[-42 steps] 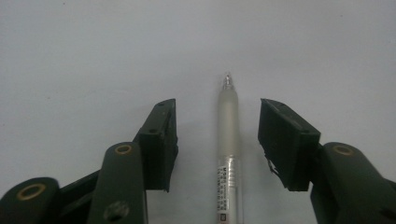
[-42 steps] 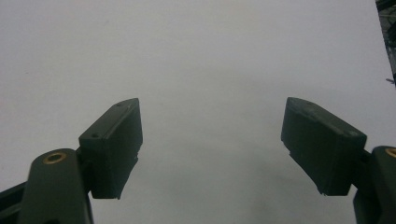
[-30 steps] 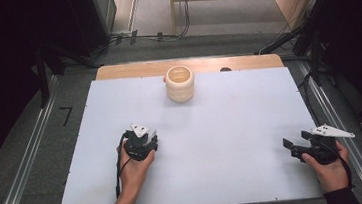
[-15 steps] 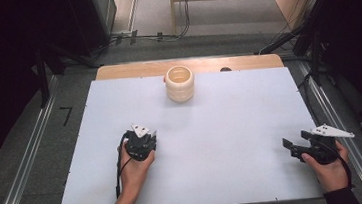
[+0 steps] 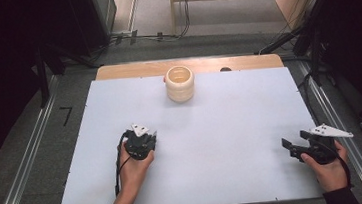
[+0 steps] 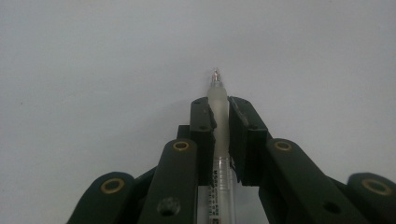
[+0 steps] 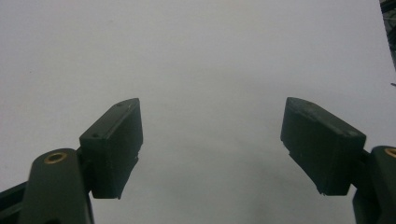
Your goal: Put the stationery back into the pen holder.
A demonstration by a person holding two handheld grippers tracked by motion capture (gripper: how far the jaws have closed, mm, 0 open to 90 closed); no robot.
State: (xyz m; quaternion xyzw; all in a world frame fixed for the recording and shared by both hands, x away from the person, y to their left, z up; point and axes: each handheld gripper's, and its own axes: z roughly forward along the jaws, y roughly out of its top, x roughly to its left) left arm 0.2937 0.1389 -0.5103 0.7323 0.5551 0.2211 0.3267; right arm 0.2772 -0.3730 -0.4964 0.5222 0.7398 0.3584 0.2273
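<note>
Item 1, pen [image 6: 219, 121]: translucent white barrel w/ clear tip, pinched between the black jaws of the left gripper [image 6: 219, 116]. The tip is seen poking past the jaw ends, aimed at the white table sheet [image 6: 93, 56]. A printed label strip w/ small dark marks is noted on the lower barrel in the left gripper view; the writing is too small to be read. No brand can be made out.

Item 2, left gripper [image 5: 140, 142]: held in the person's left hand [image 5: 134, 169], front-left of the sheet, pointed down at the surface. Jaws have just been closing; they are now pressed on the pen from both sides.

Item 3, right gripper [image 5: 294, 147]: held in the right hand [image 5: 328, 165] at the front-right corner of the sheet. Jaws are spread wide in the right gripper view [image 7: 212, 149], nothing between them, bare white sheet beyond.

Item 4, wooden cup [image 5: 180, 83]: pale, round, upright, open top, set at the far-middle edge of the sheet, well apart from both grippers. No markings are visible.

Vs. earlier frames: both hands are found in the same spots; cup is unmoved.
</note>
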